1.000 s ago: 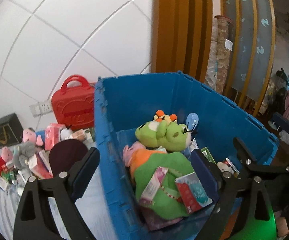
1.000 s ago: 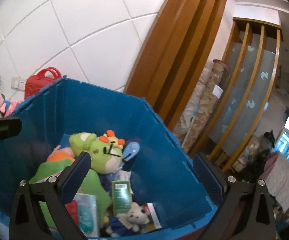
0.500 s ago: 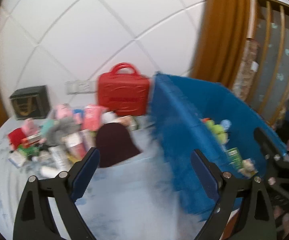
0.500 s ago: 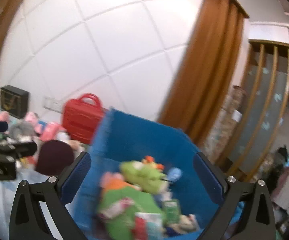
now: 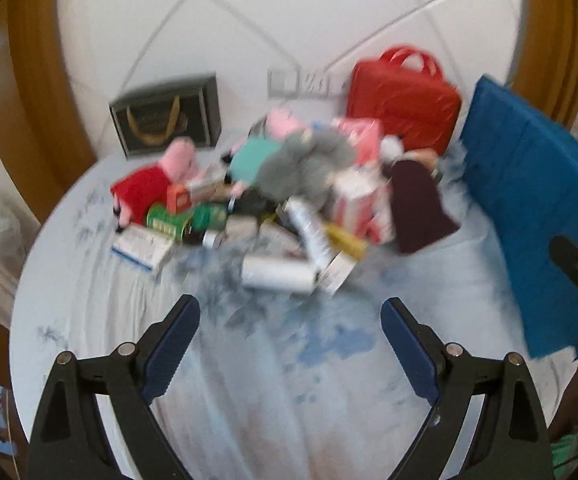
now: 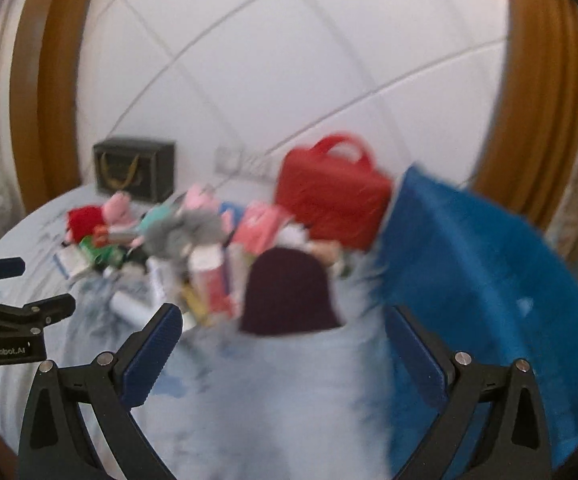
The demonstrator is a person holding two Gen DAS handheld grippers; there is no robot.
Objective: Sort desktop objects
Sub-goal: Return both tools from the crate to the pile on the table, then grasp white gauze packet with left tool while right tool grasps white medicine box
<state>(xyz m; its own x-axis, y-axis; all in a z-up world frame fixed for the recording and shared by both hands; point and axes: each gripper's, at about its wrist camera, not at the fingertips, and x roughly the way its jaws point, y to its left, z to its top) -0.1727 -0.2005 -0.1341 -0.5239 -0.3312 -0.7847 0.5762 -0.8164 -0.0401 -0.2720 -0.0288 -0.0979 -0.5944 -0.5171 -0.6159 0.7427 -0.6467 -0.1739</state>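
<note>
Left wrist view, blurred: left gripper [image 5: 290, 322] jaws apart, empty, above the pale surface [image 5: 289, 380]. Pile of toys and packets [image 5: 273, 196] at centre; blue crate [image 5: 537, 216] at right edge.

Right wrist view: right gripper [image 6: 283, 336] jaws apart, empty; dark maroon hat [image 6: 289, 292] centre, red case [image 6: 333, 196] behind.

This looks like a room in a home. A round table [image 5: 89, 280] with a pale blue-patterned cloth stands against a white panelled wall [image 6: 289, 60] framed by wooden trim [image 6: 45, 80], with a power socket [image 5: 289, 80] low on it. Household clutter covers the tabletop: soft toys [image 5: 305, 160], a red carry case [image 5: 405, 100], a dark gift bag [image 5: 165, 116], small boxes and tubes, and a blue plastic crate [image 6: 489, 280].
</note>
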